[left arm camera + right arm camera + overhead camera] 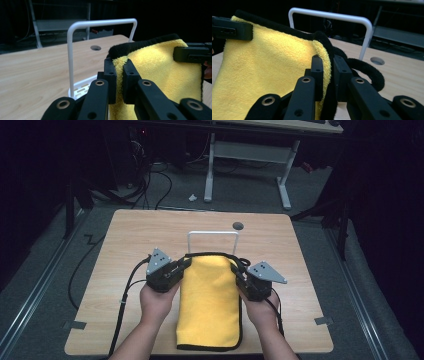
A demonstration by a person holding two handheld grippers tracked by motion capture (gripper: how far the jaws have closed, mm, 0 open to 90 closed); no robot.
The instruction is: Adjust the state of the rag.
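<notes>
A person at a wooden table [125,240] holds a yellow towel [210,295] by its two far corners, one in each handheld gripper, just short of a white wire rack [213,234]. The left gripper [184,265] is clamped on the towel's left corner, its jaws pressed onto the black-trimmed edge, as the left gripper view shows close up [119,75]. The right gripper [236,270] is likewise closed on the right corner, where a black hanging loop [367,72] curls out beside its jaws in the right gripper view [328,72].

The towel's far edge is lifted and stretched between the two grippers, while its near end lies flat on the table close to the person's side. The rack stands just beyond the raised edge, its crossbar higher than the towel's top hem (the base is partly hidden behind the cloth).

The step in hand appears to be carrying the towel toward the rack to drape it. The next move likely calls for raising both corners together above the crossbar, keeping the edge taut and level, then passing it over the bar before either grip loosens.
</notes>
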